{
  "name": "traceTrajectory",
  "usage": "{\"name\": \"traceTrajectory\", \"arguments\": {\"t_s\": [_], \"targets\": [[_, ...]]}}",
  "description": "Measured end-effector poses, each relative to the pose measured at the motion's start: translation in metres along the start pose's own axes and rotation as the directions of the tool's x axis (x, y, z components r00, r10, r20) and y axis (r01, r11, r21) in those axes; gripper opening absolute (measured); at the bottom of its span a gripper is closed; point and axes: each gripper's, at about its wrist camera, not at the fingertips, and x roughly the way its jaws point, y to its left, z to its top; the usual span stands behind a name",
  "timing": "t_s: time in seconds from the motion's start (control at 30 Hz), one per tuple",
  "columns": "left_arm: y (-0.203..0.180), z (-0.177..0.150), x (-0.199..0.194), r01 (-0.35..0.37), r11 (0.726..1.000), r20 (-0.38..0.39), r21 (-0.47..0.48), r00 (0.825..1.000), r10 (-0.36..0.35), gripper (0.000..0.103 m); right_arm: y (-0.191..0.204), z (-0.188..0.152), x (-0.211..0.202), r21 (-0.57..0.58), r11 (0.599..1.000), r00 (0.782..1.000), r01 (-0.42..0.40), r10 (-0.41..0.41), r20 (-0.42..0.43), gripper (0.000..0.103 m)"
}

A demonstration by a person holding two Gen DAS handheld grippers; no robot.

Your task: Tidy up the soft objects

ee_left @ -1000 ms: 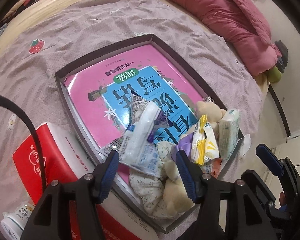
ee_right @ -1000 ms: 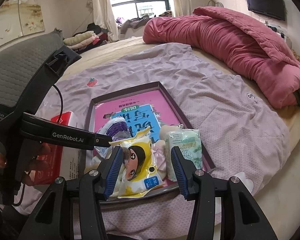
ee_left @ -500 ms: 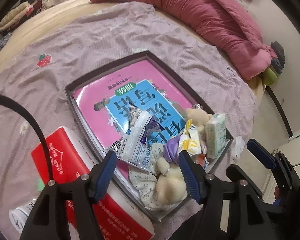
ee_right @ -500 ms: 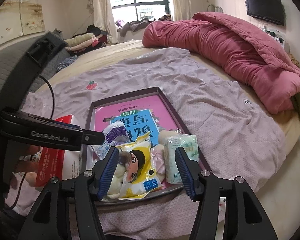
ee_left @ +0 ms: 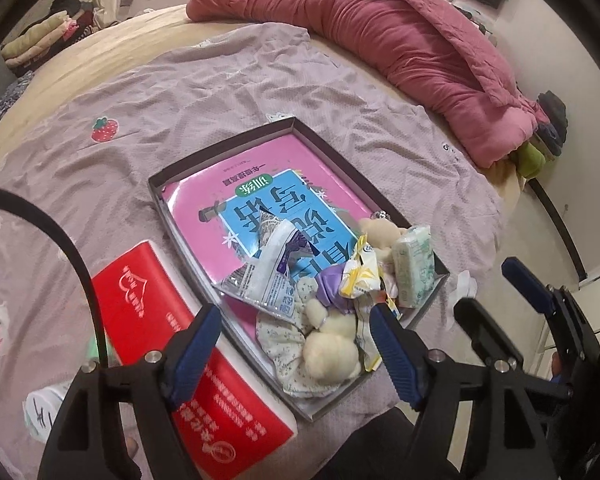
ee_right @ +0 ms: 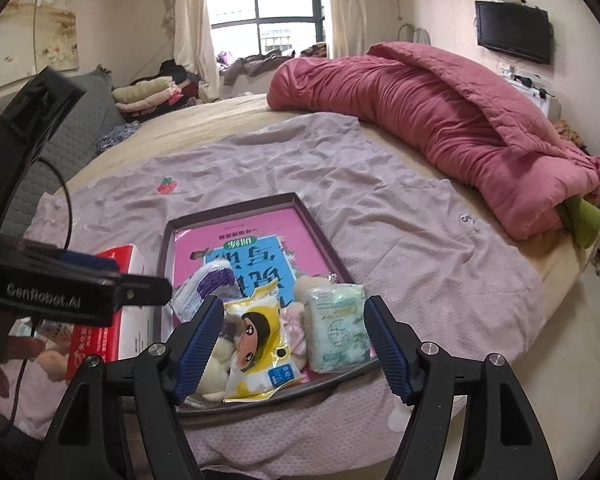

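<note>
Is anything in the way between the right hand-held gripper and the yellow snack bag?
Nothing visible. The right hand-held gripper is open, its jaws having just widened, and the yellow snack bag lies on top of the pile in the tray, uncovered.

Home bedroom, round bed (ee_right: 380, 208), pink quilt (ee_right: 440, 108), wall television (ee_right: 514, 36)

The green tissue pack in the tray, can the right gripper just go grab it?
Probably yes. The right gripper is open with nothing between its jaws, which have just been opening. The green tissue pack lies on top at the tray's near corner, uncovered, with only the yellow snack bag beside it.
</note>
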Motion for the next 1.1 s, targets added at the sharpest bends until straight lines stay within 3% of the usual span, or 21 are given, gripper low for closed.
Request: {"name": "traceTrajectory", "arguments": {"t_s": [1.1], "targets": [[0.019,-0.055,-0.102,-0.088,0.995,0.137,-0.047,0.986,0.094,0.077,0.040,0.027,-0.065,-0.063,0.998,0.994,0.022,-0.015,0.106,0.075]]}}
